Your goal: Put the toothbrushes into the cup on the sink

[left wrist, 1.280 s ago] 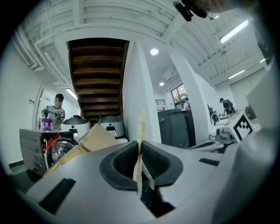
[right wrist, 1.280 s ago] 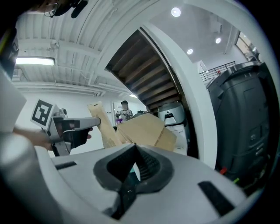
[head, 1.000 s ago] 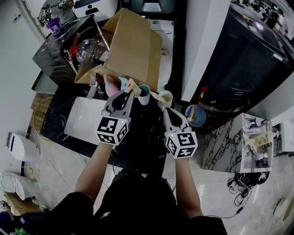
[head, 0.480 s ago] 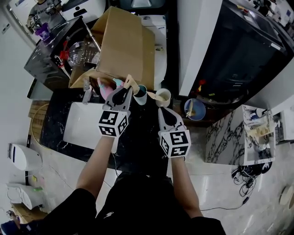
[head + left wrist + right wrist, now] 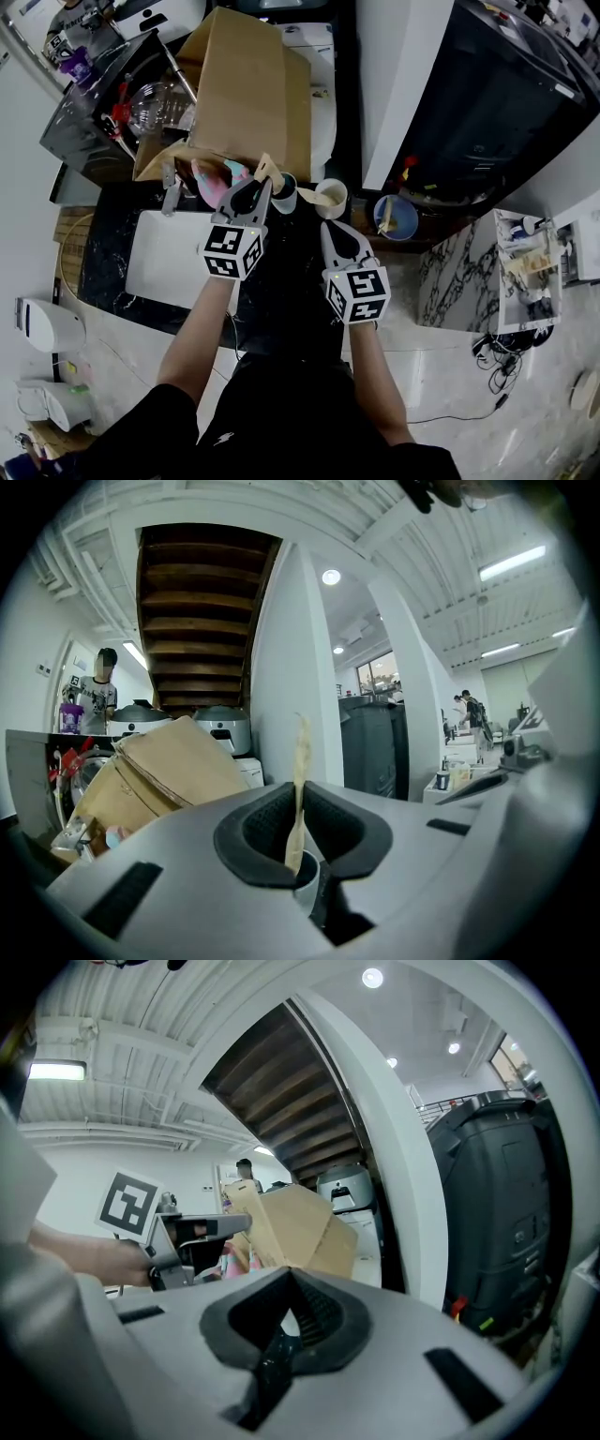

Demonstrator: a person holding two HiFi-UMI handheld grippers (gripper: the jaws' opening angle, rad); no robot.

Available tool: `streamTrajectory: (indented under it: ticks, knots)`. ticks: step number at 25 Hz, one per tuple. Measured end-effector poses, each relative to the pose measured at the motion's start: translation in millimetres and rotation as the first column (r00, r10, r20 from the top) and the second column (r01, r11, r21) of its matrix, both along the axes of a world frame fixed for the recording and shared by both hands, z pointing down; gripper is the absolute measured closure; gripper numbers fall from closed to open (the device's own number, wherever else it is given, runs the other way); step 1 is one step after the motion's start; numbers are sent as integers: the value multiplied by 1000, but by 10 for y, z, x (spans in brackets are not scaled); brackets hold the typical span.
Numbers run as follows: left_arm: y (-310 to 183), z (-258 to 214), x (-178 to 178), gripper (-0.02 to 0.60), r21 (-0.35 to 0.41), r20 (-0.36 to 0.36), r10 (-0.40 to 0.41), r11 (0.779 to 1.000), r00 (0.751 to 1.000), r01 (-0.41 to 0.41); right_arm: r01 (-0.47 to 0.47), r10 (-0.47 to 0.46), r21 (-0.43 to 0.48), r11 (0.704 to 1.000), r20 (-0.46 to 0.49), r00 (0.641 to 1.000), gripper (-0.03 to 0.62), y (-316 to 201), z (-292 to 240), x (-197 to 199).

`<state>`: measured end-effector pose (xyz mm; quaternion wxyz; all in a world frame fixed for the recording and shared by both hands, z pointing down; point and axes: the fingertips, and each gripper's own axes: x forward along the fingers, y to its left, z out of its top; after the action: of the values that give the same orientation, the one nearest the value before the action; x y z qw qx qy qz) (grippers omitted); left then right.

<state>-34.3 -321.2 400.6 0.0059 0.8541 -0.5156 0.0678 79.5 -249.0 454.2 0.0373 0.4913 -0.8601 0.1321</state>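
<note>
My left gripper [image 5: 262,185] is shut on a tan bamboo toothbrush [image 5: 268,169], which it holds upright. In the left gripper view the toothbrush [image 5: 300,780] stands between the pads, its lower end at the mouth of the teal cup [image 5: 307,881]. That cup [image 5: 285,192] sits on the black counter behind the white sink [image 5: 164,258]. Beside it a cream cup [image 5: 333,198] holds another tan brush. My right gripper [image 5: 327,226] hovers just in front of the cream cup; its pads [image 5: 314,1321] meet with nothing between them.
A big cardboard box [image 5: 248,94] leans behind the cups. Pink and teal items [image 5: 220,176] and a faucet [image 5: 171,192] are at the sink's back edge. A blue bowl [image 5: 396,217] sits to the right, and a white pillar [image 5: 403,84] rises behind it.
My left gripper has come down a little toward the teal cup with the toothbrush in it. The right gripper has barely shifted.
</note>
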Motion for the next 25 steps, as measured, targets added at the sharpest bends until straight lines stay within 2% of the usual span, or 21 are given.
streamTrajectory:
  ticks: [25]
  knots:
    - [-138,492,-34,551,-92,19,12,996,1000,-11,11,-13,-50,999,-22,1000,592,-79,220,-110]
